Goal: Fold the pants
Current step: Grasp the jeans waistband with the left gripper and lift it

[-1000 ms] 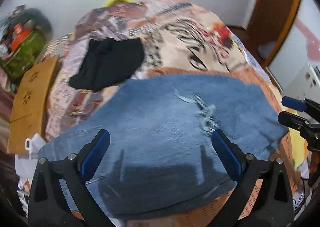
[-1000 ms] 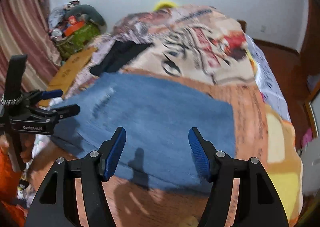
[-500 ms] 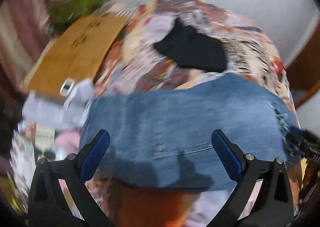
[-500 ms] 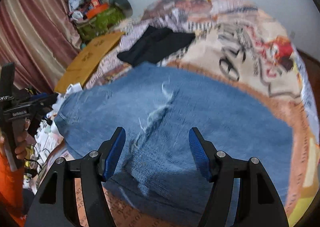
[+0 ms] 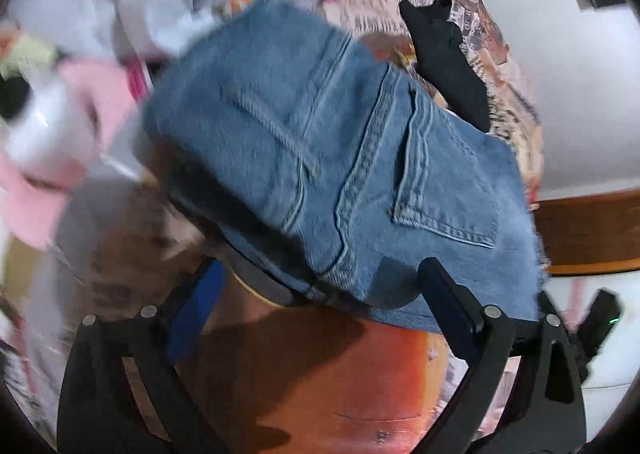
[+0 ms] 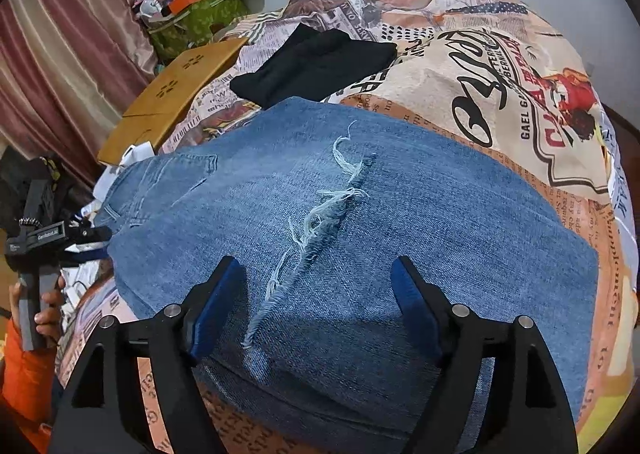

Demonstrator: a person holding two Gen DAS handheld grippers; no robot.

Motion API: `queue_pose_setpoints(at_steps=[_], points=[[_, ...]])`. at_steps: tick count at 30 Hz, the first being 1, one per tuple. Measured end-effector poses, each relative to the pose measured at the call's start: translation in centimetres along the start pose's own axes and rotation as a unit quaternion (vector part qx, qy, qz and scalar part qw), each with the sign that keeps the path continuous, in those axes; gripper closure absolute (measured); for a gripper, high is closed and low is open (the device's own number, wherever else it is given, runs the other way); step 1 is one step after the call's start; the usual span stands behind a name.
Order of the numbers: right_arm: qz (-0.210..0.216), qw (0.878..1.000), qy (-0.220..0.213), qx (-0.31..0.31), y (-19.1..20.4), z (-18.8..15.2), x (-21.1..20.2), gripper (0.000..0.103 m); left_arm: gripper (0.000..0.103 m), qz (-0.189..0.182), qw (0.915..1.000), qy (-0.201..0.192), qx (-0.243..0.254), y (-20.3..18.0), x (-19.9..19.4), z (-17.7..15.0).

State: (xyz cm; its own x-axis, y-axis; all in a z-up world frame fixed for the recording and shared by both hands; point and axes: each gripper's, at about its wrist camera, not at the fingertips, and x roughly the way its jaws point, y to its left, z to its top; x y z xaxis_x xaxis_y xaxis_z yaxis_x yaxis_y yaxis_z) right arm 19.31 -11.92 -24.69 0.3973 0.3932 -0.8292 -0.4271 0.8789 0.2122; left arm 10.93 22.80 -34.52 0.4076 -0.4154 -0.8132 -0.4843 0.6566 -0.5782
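Note:
Blue jeans (image 6: 400,222) with a frayed rip lie folded across the printed bedspread (image 6: 500,54). My right gripper (image 6: 318,298) is open just above their near edge, straddling the rip. In the left wrist view the waist end with a back pocket (image 5: 320,158) hangs near the bed's left edge. My left gripper (image 5: 320,294) is open around that end's lower edge. It also shows in the right wrist view (image 6: 92,234), at the far left beside the waist.
A folded black garment (image 6: 316,66) lies on the bed beyond the jeans. A wooden board (image 6: 172,94), a green bag (image 6: 196,18) and loose clothes sit left of the bed by a curtain. White and pink items (image 5: 60,126) lie below the left edge.
My left gripper has swung left and down to the waist end of the jeans. My right gripper has moved left, from the plain leg area to over the rip.

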Motion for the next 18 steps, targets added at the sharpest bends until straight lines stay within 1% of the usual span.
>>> queue_pose_setpoints(at_steps=[4,7,8,9,11,12,13,14,15,16,17,18], points=[[-0.006,1.000,0.001,-0.004,0.1,0.0,0.1,0.025,0.005,-0.032,0.9991,-0.003,-0.026,1.2,0.5,0.9],[-0.006,1.000,0.002,-0.005,0.1,0.0,0.1,0.025,0.005,-0.040,0.9985,0.000,-0.038,2.0,1.6,2.5],[-0.006,1.000,0.001,-0.005,0.1,0.0,0.1,0.025,0.010,-0.035,0.9986,-0.003,-0.041,2.1,2.0,3.1],[-0.005,1.000,0.001,-0.004,0.1,0.0,0.1,0.025,0.013,-0.022,0.9990,-0.006,-0.039,2.2,2.5,3.6],[-0.003,1.000,0.000,-0.002,0.1,0.0,0.1,0.025,0.020,-0.029,0.9989,-0.009,-0.036,2.1,2.9,4.3],[-0.002,1.000,-0.001,-0.002,0.1,0.0,0.1,0.025,0.022,-0.028,0.9988,-0.016,-0.036,2.2,2.7,4.5],[-0.001,1.000,-0.001,-0.001,0.0,0.0,0.1,0.025,0.028,-0.022,0.9988,-0.027,-0.034,2.2,2.3,4.7],[0.000,1.000,-0.001,0.000,0.0,0.0,0.1,0.025,0.034,-0.012,0.9982,-0.049,-0.034,1.9,1.7,4.6],[0.000,1.000,-0.001,0.000,0.1,0.0,0.1,0.025,0.038,-0.006,0.9974,-0.064,-0.032,1.7,1.2,4.6],[-0.001,1.000,-0.001,0.000,0.1,0.0,0.1,0.025,0.051,0.008,0.9958,-0.087,-0.027,1.3,0.5,4.5],[-0.001,1.000,-0.001,0.000,0.1,0.0,0.1,0.025,0.062,0.030,0.9935,-0.107,-0.022,1.0,-0.2,4.4],[0.000,1.000,-0.001,0.002,0.1,0.0,0.0,0.025,0.063,0.045,0.9916,-0.121,-0.013,0.6,-0.7,4.5]])
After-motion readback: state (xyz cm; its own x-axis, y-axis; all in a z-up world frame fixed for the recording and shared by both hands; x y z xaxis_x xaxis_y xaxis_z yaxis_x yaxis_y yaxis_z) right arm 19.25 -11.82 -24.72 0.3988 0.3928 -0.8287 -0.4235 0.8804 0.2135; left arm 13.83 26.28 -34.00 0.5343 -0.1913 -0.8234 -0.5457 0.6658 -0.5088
